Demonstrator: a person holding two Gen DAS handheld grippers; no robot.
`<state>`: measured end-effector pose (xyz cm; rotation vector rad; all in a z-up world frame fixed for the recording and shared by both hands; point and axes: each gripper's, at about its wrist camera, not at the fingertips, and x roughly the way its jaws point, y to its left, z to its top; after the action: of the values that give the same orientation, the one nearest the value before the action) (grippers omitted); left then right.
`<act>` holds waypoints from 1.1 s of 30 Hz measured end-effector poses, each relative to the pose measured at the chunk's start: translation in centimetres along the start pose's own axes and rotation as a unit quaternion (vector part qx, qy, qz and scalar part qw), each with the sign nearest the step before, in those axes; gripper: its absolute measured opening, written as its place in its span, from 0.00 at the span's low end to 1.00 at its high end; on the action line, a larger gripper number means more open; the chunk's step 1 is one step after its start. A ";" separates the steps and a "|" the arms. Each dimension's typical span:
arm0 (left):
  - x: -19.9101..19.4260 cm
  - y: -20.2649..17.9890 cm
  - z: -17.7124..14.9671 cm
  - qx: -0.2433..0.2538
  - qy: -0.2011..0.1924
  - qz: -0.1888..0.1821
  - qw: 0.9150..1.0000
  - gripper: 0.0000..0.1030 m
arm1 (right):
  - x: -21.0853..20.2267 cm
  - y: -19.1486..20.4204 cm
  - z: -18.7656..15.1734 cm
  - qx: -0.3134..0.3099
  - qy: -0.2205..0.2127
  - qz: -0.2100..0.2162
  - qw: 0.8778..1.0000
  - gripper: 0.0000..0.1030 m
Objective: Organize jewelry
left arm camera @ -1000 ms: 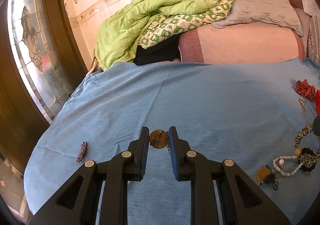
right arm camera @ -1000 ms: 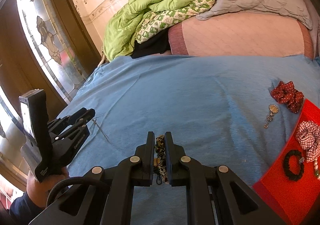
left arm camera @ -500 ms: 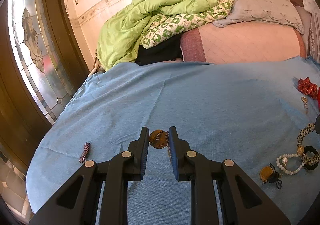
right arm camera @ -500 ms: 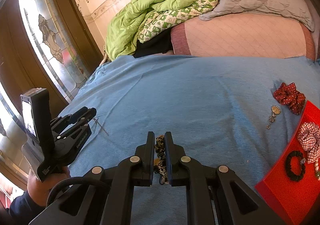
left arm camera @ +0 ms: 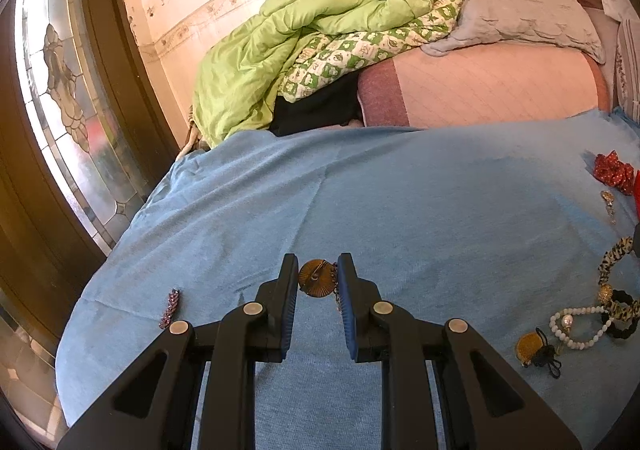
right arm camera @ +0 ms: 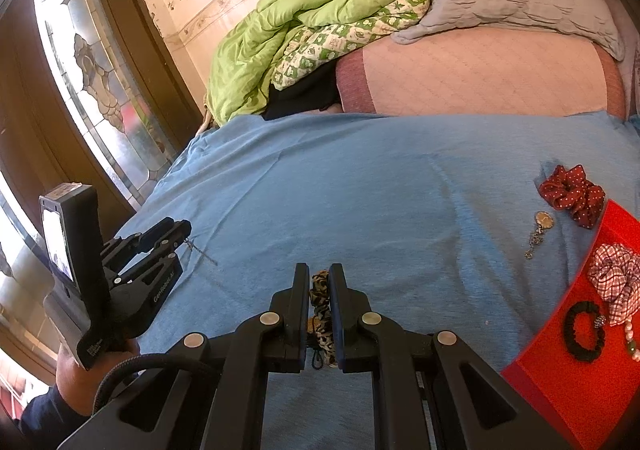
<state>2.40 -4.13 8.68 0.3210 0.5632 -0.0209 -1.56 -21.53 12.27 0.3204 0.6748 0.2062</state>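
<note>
Nothing is changing between the earlier views and this one: you are holding both hands where they were, and each set of jaws is keeping the same grip. Your left gripper (left arm camera: 318, 276) is clamping a round bronze pendant (left arm camera: 317, 277) with a thin chain trailing off its right side; the pads are pressing on its edges, and in the right wrist view that chain (right arm camera: 201, 251) is dangling from the left gripper (right arm camera: 185, 231) down to the blue bedspread (right arm camera: 360, 190). Your right gripper (right arm camera: 319, 284) is pinching a leopard-print band (right arm camera: 321, 310), with the jaws nearly shut around it.

Since both pieces are already being carried, the pause is costing you progress rather than gaining any. The red tray (right arm camera: 568, 382) is lying at the right edge of the bed and is already holding a black hair tie (right arm camera: 584, 330) and a checked scrunchie (right arm camera: 612, 282), so it is probably the destination; your right hand is the nearer of the two.

Several things are waiting loose on the bedspread: a red dotted scrunchie (right arm camera: 572, 194) just beside the tray, a small pendant on a chain (right arm camera: 540, 230), a pearl strand (left arm camera: 576, 330) tangled among other pieces, and a dark pink beaded clip (left arm camera: 170, 308) far off on the left.
</note>
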 end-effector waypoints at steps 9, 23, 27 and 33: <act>0.2 0.6 0.1 -0.003 0.001 0.018 1.000 0.19 | 0.1 0.4 0.0 -0.002 0.000 0.001 1.000 0.10; 0.3 2.3 -0.2 -0.019 0.009 0.038 0.999 0.19 | 1.0 0.8 0.0 -0.011 0.007 0.007 1.000 0.10; 0.3 2.4 -0.3 -0.021 0.011 0.032 0.999 0.19 | 1.0 0.7 0.0 -0.011 0.007 0.006 1.000 0.10; -0.1 1.6 -0.2 -0.043 0.023 -0.045 0.998 0.19 | 0.0 -0.4 0.1 0.000 -0.002 -0.005 1.000 0.10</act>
<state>2.43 -2.59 9.03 0.2133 0.6219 -0.0773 -1.49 -21.92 12.20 0.3168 0.6718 0.1960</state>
